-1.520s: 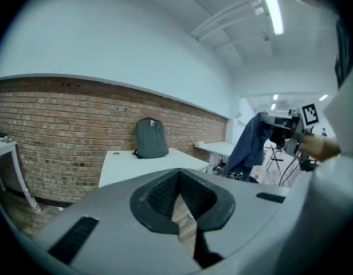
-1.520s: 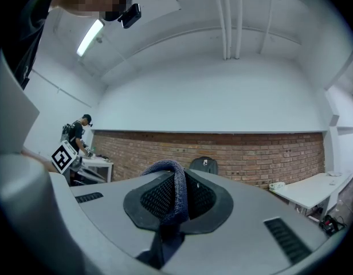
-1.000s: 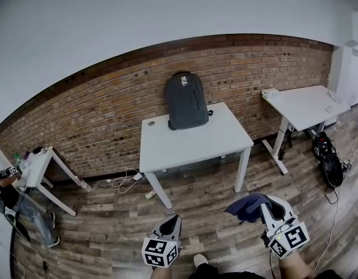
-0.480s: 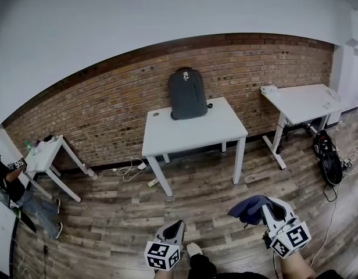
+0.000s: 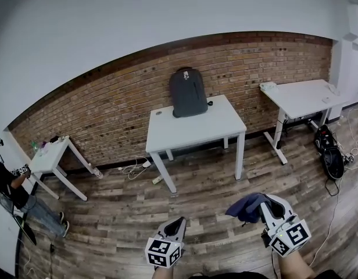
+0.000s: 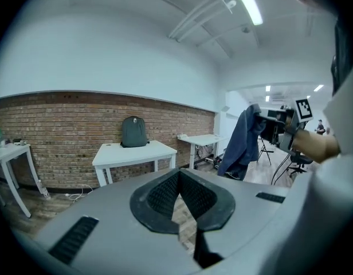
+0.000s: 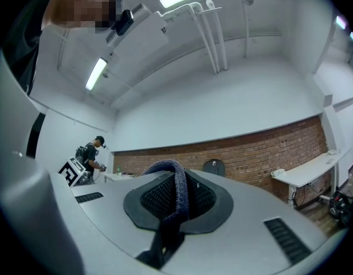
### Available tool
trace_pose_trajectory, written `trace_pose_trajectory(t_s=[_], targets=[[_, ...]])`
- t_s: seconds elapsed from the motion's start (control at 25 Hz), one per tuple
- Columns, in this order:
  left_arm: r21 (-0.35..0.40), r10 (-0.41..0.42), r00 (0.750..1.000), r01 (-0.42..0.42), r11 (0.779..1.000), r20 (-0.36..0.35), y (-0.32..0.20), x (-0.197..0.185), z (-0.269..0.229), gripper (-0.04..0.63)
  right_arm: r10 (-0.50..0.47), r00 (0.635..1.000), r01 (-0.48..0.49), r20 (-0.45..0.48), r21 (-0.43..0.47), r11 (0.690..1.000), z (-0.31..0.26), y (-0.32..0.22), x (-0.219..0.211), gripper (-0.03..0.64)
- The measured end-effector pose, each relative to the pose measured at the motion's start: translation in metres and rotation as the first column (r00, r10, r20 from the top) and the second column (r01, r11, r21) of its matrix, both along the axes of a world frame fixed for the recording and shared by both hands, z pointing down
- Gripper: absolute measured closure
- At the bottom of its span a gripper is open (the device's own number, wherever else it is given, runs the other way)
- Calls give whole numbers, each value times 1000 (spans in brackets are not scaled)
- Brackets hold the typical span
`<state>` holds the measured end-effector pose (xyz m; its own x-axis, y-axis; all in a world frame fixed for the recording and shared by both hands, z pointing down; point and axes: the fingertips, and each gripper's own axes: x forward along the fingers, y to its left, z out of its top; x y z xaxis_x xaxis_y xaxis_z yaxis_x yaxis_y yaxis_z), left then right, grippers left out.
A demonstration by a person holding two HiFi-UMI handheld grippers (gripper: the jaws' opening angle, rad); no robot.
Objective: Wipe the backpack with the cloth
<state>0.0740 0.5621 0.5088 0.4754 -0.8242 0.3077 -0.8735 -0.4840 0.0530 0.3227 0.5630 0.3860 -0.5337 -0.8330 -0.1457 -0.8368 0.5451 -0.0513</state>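
A dark grey backpack [image 5: 188, 92] stands upright against the brick wall at the back of a white table [image 5: 196, 133]; it shows small in the left gripper view as the backpack [image 6: 134, 132] and in the right gripper view as the backpack [image 7: 214, 167]. My right gripper [image 5: 265, 206] is shut on a dark blue cloth [image 5: 246, 207] that hangs from its jaws; the cloth [image 7: 175, 199] fills the jaw gap. My left gripper [image 5: 176, 224] is shut with nothing in it. Both grippers hang low, well short of the table.
A second white table [image 5: 301, 97] stands at the right, with bags and cables [image 5: 332, 158] on the floor by it. At the left a small white table [image 5: 51, 157] holds bottles, and a person [image 5: 10, 190] stands beside it. Wooden floor lies between me and the tables.
The view has pulled back a little, so the table and backpack look smaller and farther. Both grippers keep their places in the frame; the cloth stays gripped.
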Motion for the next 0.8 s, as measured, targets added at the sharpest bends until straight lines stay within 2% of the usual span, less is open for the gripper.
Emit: trace_pose_trajectory(t_s=[0.2,0.4,0.6,0.8], targets=[[-10,25,1000,-25,1000,5,9,-9,1,607,-24,996,26,84,-24,999,-3,8,-11,588],[-5,19,1000,-19,1000,-20,15,-31,-3,607,0,999,1,50,-25,1000,-2,8,-31,588],[-26,0,994,-3,1000,-108,20,-48,-2,607,50,998,-49,22,-54,997,7,11,-37,588],[-24,10,995,-12,1000,-102,23,-60,-7,607,61,998,-61,4,-59,996,5,15,-51,588]])
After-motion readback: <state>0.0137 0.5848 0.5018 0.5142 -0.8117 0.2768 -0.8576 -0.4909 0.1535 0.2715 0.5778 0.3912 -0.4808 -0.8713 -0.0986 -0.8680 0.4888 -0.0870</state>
